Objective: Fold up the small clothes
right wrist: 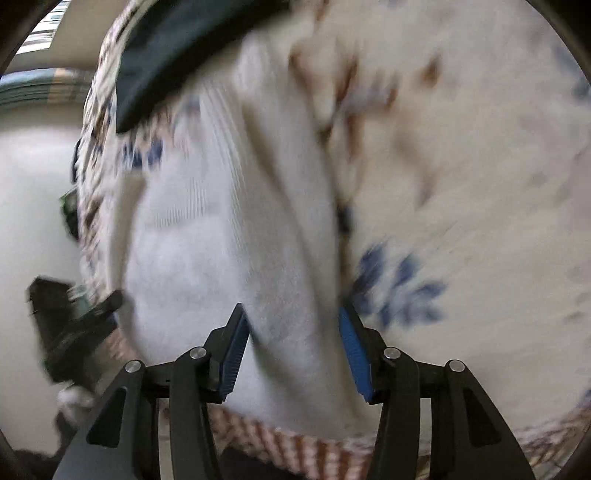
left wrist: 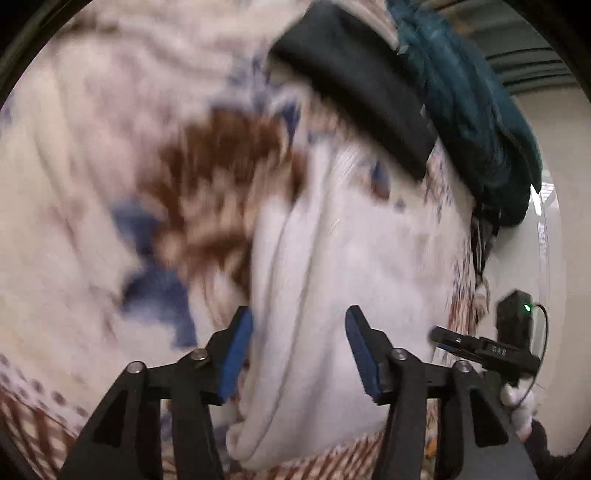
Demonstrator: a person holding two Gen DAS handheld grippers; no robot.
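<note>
White garment (left wrist: 332,258) bunched on a patterned cloth (left wrist: 74,184), dark cloth (left wrist: 354,81) and teal cloth (left wrist: 476,110) beyond it, left gripper (left wrist: 299,347) jaws apart over the white folds, right gripper (right wrist: 291,350) jaws apart around a fold, blurred, grip unclear

Soft, even daylight is filling both views, bright without harsh glare. Motion blur is smearing the patterned cloth (left wrist: 207,177) heavily in the left wrist view, its brown and blue prints dissolving into streaks, while the black gripper arms at the bottom are staying crisp. The right wrist view is blurring likewise, with the white garment (right wrist: 229,229) keeping only faint rib texture. A window (right wrist: 44,26) is glowing at the upper left of that view. Fisheye distortion is bending everything near the edges, and a dark circular vignette is closing off the corners. Shadows are lying faint.
</note>
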